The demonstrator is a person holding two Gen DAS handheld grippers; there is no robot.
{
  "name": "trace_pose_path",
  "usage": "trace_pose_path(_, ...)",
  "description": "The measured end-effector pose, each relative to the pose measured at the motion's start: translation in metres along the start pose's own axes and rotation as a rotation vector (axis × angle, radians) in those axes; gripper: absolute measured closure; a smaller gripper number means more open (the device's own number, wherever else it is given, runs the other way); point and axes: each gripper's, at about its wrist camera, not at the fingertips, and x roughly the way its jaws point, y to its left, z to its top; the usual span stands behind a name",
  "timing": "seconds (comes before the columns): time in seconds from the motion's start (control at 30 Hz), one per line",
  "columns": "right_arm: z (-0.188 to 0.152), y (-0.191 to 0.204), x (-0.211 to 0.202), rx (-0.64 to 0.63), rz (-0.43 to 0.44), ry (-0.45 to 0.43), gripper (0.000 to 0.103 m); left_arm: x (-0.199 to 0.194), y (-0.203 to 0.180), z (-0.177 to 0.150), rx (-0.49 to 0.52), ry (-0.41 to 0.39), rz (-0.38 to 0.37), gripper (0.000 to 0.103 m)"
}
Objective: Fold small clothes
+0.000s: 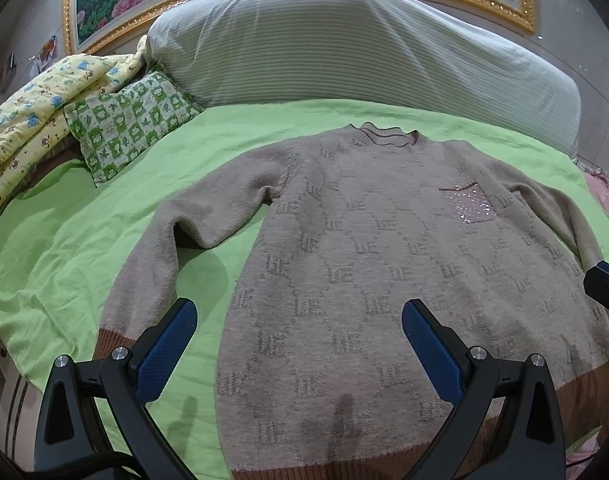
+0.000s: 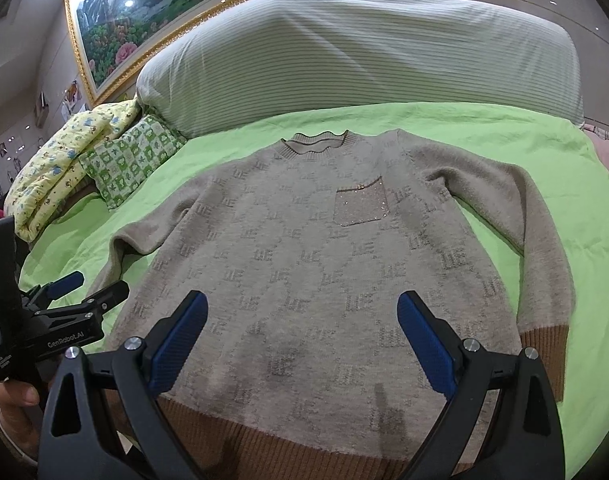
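Beige knit, the sweater (image 2: 316, 264) lies flat, front up, on the bed's green sheet (image 2: 516, 132), sleeves out to the sides, its sequinned chest pocket (image 2: 358, 205) flat. The left gripper (image 1: 300, 320) and right gripper (image 2: 302, 312) hover over its brown hem (image 2: 272, 436), fingers spread wide, grasping nothing.

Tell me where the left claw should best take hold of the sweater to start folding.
Probably the brown cuff of the sweater's near sleeve. It lies flat on the green sheet, apart from the body and just ahead of the open left claw. Come in low from the outer side, so one finger can slide under the edge.
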Motion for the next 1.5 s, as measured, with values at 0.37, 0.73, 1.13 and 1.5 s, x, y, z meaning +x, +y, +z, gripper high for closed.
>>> trace_pose_path(0.37,0.002,0.0,0.001,0.005,0.007,0.005,0.007,0.002,0.001,0.001,0.004,0.002,0.003,0.0)
trace_pose_path(0.73,0.003,0.0,0.002,0.018,0.006,0.005,0.007,0.005,-0.003,0.001,0.006,0.008,-0.007,0.0)
trace_pose_path(1.13,0.004,-0.008,0.012,0.047,0.019,0.024,0.007,0.013,-0.009,0.003,0.02,0.025,-0.011,0.0)
trace_pose_path(1.5,0.014,-0.053,0.006,0.131,-0.046,0.014,0.007,0.033,-0.014,0.018,0.026,0.073,-0.035,0.0)
